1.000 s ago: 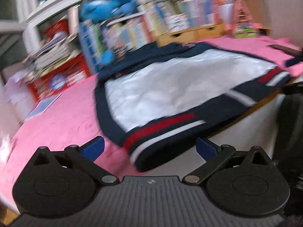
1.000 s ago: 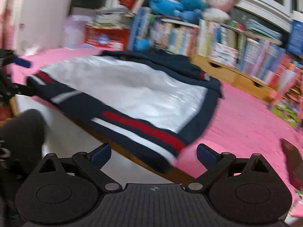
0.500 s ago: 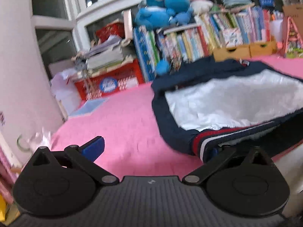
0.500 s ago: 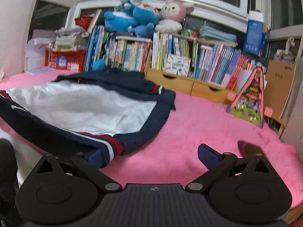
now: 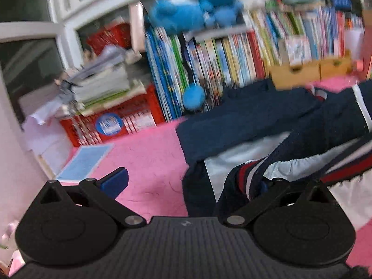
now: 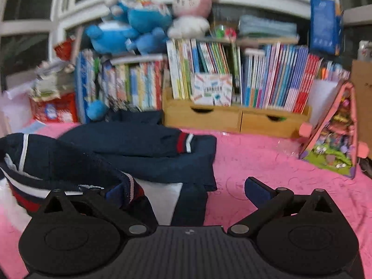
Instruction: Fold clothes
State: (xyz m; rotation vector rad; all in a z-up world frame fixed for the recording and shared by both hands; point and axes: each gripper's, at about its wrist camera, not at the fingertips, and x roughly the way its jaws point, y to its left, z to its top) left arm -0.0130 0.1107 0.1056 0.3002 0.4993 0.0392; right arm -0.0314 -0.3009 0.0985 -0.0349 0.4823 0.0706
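navy jacket (image 6: pixel 139 153) lies on the pink tablecloth (image 6: pixel 267 169) by the bookshelf (image 6: pixel 232 81), striped hem lifted. left gripper (image 5: pixel 186 181) and right gripper (image 6: pixel 183 190) both spread wide, hem draped over one finger each, nothing pinched.

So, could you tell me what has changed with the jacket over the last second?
The jacket's striped hem has been lifted off the table's near edge and carried forward over its body, draped on one finger of each gripper, jaws wide. The pink cloth and books stayed put.
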